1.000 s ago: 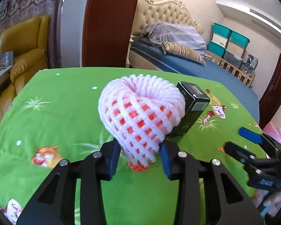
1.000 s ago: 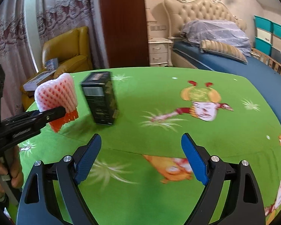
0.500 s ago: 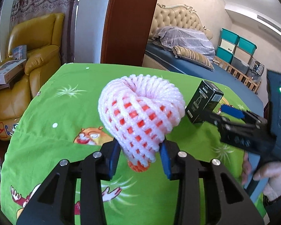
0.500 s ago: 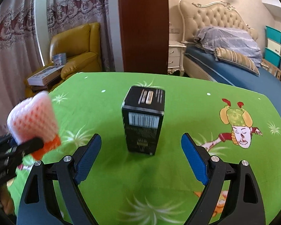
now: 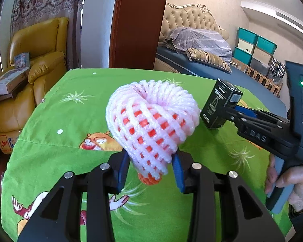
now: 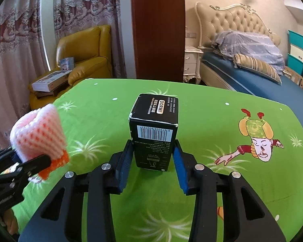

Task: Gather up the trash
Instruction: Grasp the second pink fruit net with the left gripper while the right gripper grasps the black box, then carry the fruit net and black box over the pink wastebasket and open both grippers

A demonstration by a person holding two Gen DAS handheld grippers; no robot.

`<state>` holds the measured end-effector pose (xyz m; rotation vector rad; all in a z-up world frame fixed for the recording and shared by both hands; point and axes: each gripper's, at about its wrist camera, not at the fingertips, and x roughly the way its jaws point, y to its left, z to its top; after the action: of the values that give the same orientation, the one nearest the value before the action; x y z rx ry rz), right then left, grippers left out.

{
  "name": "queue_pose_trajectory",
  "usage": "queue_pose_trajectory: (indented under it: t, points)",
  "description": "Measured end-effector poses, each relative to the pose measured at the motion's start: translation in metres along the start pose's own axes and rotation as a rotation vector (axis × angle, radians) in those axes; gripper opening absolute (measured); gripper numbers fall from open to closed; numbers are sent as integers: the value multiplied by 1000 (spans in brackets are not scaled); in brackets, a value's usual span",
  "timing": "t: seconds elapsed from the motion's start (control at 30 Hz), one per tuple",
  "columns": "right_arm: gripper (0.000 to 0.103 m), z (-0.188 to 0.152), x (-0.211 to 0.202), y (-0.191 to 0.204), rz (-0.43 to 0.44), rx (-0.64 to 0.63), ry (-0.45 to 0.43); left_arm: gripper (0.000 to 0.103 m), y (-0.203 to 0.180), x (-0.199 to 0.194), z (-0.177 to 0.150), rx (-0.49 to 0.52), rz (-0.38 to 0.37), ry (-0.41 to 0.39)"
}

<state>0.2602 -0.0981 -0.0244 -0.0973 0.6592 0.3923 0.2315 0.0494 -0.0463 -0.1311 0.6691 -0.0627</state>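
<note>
Left gripper [image 5: 150, 169] pinches the foam fruit net [image 5: 151, 121]; right gripper [image 6: 152, 162] clamps the black box [image 6: 154, 133] above the green tablecloth [image 6: 222, 121].

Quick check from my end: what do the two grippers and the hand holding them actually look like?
Both grippers, left and right, are matte black plastic with blue pads and silver screws. In the left view, the right one shows raised "DAS" lettering, a lit green LED, and a bare hand on its handle. No cables visible.
</note>
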Motion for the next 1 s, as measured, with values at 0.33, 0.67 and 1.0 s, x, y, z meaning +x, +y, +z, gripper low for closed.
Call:
queue_pose_trajectory:
  t: [0.33,0.67,1.0]
  points:
    - [39,-32,-36,-3,53,-2,7,37,-24,-7,-11,49,-21,5]
    - [39,-57,-79,-17,44,-1,-24,37,-63,-15,-26,113,-46,-11]
    - [39,-78,-126,-50,-18,14,-66,37,-116,-20,-40,207,-92,-24]
